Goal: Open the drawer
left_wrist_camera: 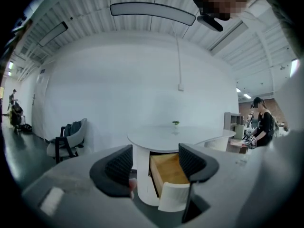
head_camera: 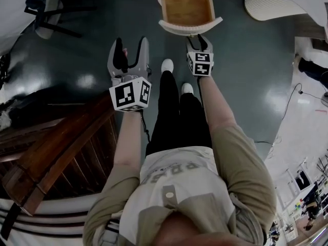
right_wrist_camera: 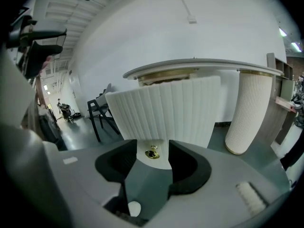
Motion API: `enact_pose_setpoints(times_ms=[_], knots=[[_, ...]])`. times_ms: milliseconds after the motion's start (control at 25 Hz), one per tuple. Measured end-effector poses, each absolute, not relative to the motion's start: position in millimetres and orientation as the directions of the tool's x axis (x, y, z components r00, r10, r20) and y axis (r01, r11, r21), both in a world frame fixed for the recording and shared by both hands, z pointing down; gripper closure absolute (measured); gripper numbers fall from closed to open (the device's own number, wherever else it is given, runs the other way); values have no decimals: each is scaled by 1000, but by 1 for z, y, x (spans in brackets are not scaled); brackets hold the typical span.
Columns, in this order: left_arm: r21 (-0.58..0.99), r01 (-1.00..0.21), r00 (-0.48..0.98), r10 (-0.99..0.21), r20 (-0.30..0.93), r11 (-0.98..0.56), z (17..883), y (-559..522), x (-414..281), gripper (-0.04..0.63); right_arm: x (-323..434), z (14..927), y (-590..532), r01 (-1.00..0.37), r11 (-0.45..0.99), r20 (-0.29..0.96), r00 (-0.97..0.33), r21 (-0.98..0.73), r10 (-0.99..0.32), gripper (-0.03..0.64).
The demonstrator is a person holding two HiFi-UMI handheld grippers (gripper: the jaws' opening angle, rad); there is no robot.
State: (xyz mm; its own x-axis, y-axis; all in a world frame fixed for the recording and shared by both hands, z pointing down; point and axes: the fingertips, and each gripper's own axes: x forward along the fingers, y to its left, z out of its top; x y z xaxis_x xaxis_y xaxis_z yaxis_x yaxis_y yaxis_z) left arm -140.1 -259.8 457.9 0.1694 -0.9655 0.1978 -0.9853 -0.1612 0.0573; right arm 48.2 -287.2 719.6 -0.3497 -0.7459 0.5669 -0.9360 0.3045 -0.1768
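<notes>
The drawer [head_camera: 187,6] stands pulled out at upper centre, its wood floor bare. Its ribbed white front meets the right gripper [head_camera: 199,39], whose spread jaws flank the small brass knob [right_wrist_camera: 152,152] without touching it. The left gripper [head_camera: 130,55], lower left, gapes empty. A fluted white column [right_wrist_camera: 249,110] stands at right.

The head view is looking steeply down on the drawer [head_camera: 187,6]. The right gripper view is facing its front closely; the left gripper view is viewing it from farther back.
</notes>
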Motion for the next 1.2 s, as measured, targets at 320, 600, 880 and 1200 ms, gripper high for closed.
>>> enact_pose_setpoints(times_ms=[320,600,880,1200], knots=[[132,-984,148,-957,250,-117,431,-254,-150,278,80,651,-279,-951,259,562,-307,-166,-768,397],[144,-981,162,-959,232,-131,374,-266,-162,278,112,534,-290,-960,257,479,-276,-107,-833,402],[171,-977,163,-962,221,-126,323,-283,-178,278,116,393,-306,-957,286,334,-287,-51,-898,426],[96,-975,209,-972,108,-200,268,-282,-162,322,111,299,-294,-955,285,196,-295,-79,-935,444]])
